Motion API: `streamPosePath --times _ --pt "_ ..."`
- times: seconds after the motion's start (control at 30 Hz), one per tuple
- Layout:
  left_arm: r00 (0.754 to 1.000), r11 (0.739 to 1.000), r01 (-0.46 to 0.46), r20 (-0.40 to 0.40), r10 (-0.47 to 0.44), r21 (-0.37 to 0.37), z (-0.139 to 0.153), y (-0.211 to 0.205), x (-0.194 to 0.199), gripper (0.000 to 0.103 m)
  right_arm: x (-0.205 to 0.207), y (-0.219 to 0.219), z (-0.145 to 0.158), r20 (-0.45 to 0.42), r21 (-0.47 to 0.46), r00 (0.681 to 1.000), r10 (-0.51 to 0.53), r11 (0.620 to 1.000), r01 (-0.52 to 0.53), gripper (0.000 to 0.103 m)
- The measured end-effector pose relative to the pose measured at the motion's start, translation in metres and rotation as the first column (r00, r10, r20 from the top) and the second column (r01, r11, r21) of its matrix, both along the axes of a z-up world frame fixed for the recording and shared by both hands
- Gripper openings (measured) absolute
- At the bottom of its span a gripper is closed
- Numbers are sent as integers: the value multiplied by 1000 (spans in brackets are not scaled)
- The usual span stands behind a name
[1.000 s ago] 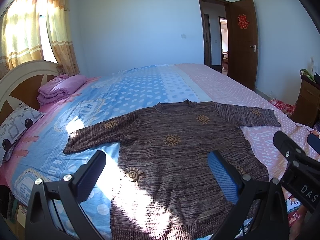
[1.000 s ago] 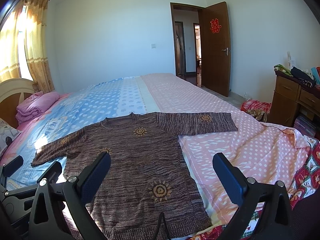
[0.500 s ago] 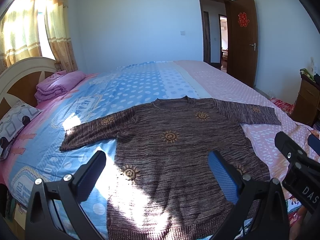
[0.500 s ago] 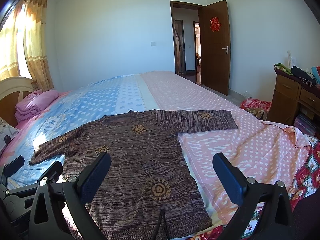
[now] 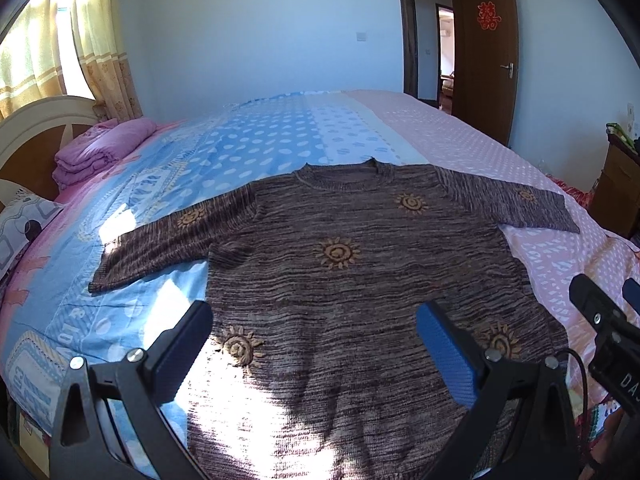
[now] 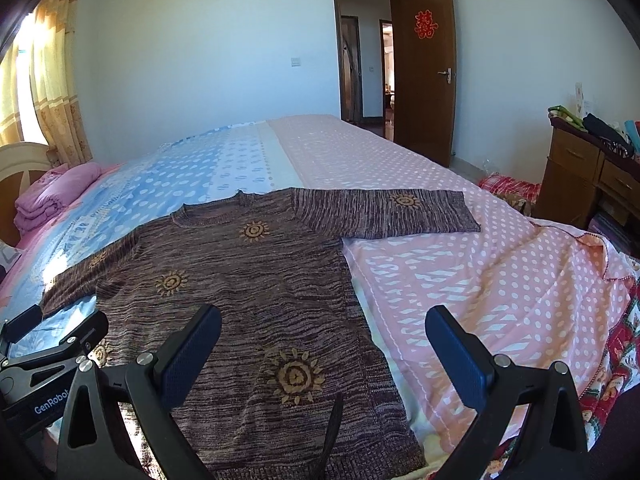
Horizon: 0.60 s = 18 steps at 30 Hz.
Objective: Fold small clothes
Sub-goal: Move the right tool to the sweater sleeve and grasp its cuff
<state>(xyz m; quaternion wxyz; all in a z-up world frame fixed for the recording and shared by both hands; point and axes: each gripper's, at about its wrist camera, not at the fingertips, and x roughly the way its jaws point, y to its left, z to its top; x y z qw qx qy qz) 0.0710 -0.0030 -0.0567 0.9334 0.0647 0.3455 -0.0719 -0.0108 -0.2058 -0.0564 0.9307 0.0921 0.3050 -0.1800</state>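
Observation:
A brown knit sweater (image 5: 352, 280) with orange sun motifs lies flat on the bed, both sleeves spread out, neck pointing away; it also shows in the right wrist view (image 6: 248, 288). My left gripper (image 5: 314, 322) is open and empty, hovering above the sweater's lower body. My right gripper (image 6: 322, 332) is open and empty above the sweater's lower right edge. The left sleeve (image 5: 168, 240) lies on the blue sheet, the right sleeve (image 6: 400, 212) on the pink sheet.
The bed (image 5: 280, 148) has a blue dotted sheet on the left and a pink dotted sheet (image 6: 500, 272) on the right. A folded pink blanket (image 5: 100, 152) lies by the headboard. A wooden dresser (image 6: 592, 176) stands right; an open door (image 6: 428, 68) behind.
Both grippers have moved a little forward and lower over the sweater, so it fills more of each view. The sweater has not moved. Both stay open.

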Motion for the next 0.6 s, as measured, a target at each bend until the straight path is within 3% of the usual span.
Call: streamPosePath --times 0.43,0.6 --pt "999 1000 -5 -43 7 30 -9 -7 71 103 68 -49 16 -22 37 999 -41 998 42 102" --pt "998 999 -5 -57 7 31 -10 -7 105 103 94 -88 18 -12 112 998 -59 992 60 102"
